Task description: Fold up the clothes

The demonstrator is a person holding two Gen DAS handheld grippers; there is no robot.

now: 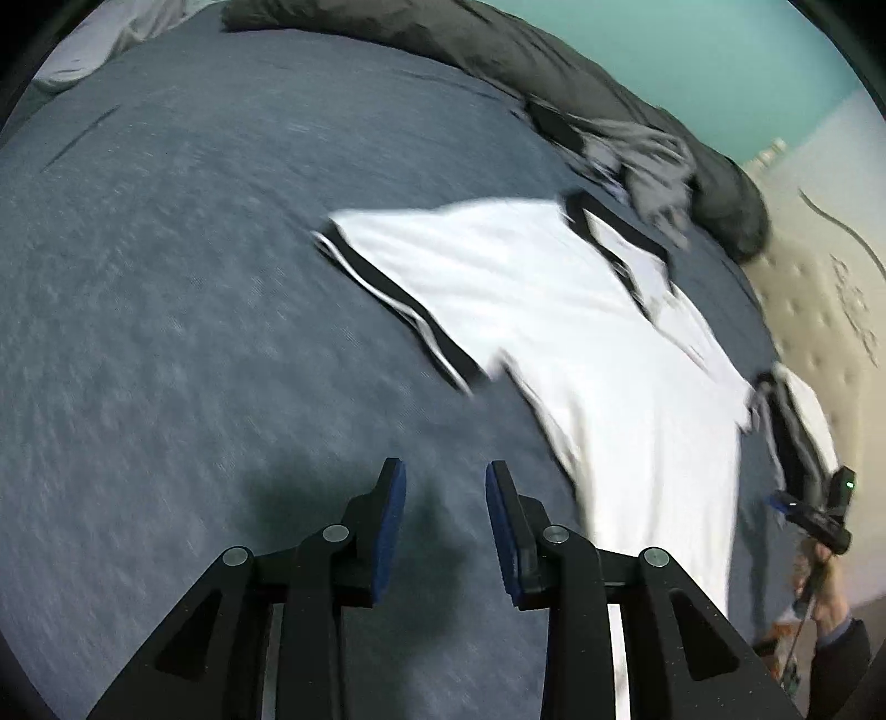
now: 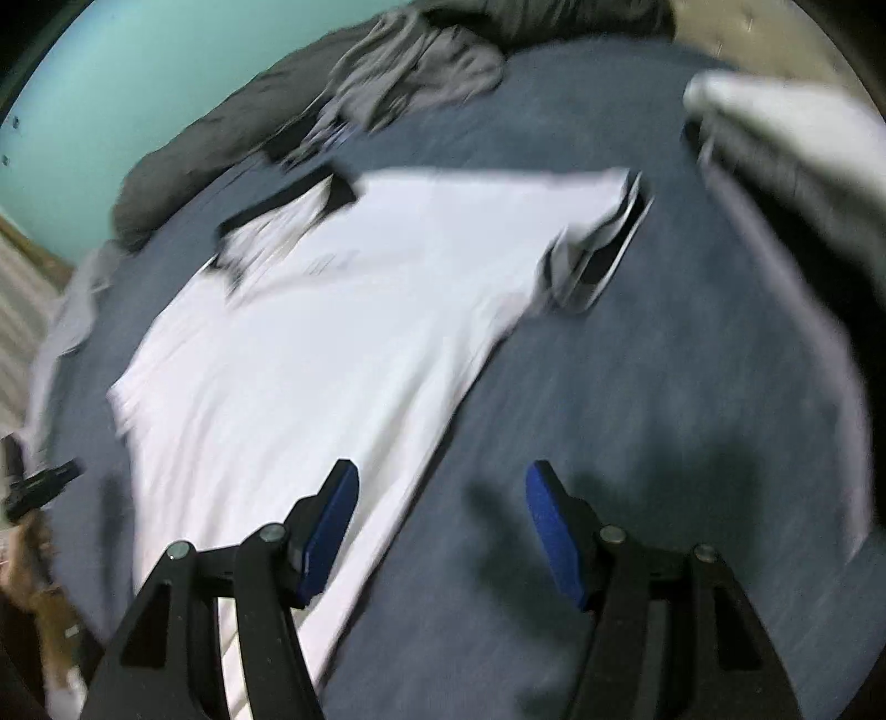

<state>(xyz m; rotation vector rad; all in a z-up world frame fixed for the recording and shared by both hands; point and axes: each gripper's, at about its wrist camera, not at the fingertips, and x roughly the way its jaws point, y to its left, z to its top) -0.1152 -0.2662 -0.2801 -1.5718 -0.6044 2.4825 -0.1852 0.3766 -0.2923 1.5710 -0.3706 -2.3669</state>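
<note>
Blue-grey bed (image 1: 166, 277) carries the white shirt (image 1: 554, 288), spread flat with its black-trimmed sleeve (image 1: 398, 299) out to one side; I judge folding needs a grip on a sleeve or hem. Both claws hover low, empty and parted: left gripper (image 1: 446, 493) beside the shirt's edge, right gripper (image 2: 443, 493) over its hem

Bedroom, bed (image 1: 194, 288) filling most of both views.
Bed covered in a blue-grey sheet, slightly mottled weave. A dark grey duvet (image 1: 498, 50) lies bunched along the far edge. Teal wall (image 1: 720, 55) behind it; a beige tufted headboard (image 1: 819, 288) at one end. A pale pillow (image 1: 94, 50) sits in the far corner. Light dim, motion blur throughout.
</note>
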